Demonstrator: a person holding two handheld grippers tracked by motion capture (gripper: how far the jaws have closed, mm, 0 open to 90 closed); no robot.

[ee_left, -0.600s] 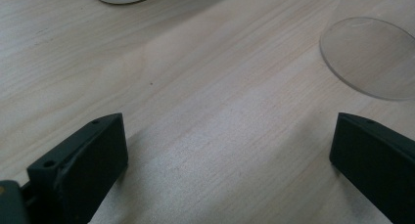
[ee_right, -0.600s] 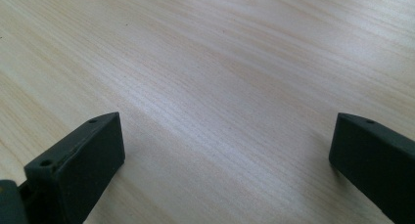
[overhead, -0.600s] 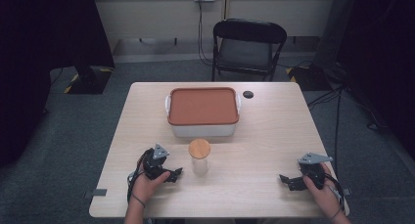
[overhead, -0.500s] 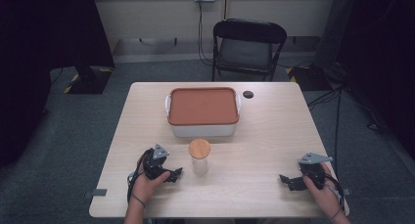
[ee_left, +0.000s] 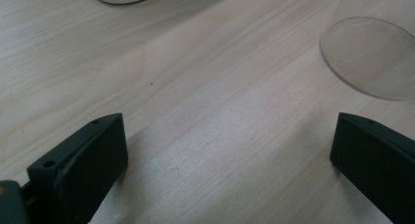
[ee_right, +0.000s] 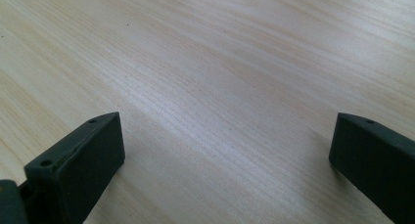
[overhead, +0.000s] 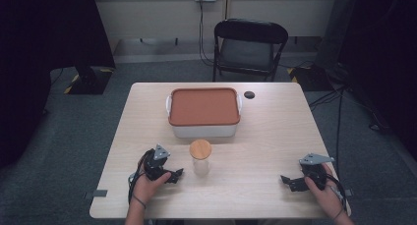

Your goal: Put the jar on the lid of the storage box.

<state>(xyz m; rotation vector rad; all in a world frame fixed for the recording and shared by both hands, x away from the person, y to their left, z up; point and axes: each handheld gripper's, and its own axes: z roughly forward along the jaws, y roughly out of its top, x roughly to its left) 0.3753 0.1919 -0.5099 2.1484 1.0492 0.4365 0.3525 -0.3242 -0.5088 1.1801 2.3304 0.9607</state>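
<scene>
Unlabelled glass jar (overhead: 200, 157), cork lid — container (overhead: 204, 112) behind

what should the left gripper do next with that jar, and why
Probably ease the left gripper toward the glass jar until the jar's body sits between its jaws. The jaws stand wide open with nothing between them, the jar with its wooden lid stands upright just beside them on the table, and the right gripper rests open, far off.

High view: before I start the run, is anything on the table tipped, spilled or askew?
Nothing stands out. The jar stands upright with its lid on, the lidded container sits square behind it, and the table looks clean.
</scene>
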